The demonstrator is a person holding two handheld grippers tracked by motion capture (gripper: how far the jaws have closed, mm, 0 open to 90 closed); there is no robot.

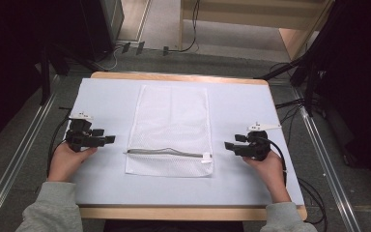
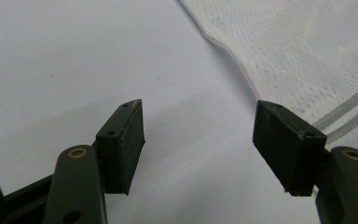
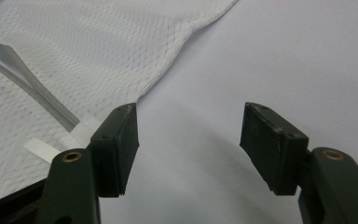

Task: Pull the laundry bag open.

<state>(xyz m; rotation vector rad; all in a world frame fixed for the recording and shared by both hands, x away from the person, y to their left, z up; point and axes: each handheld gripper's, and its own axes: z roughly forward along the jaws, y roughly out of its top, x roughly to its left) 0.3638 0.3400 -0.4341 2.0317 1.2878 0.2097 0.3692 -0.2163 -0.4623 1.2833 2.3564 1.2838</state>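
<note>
We note a white mesh laundry bag (image 1: 170, 128), rectangular, lying flat on the pale blue mat. A zipper (image 1: 166, 152) runs across it near the near end, partly open, its white pull tab (image 3: 41, 150) at the right end. The bag lies between both pairs of jaws, touching neither. In the left gripper view its edge passes just beyond the right-hand jaw; in the right gripper view its edge sits just beyond the left-hand jaw.
</note>
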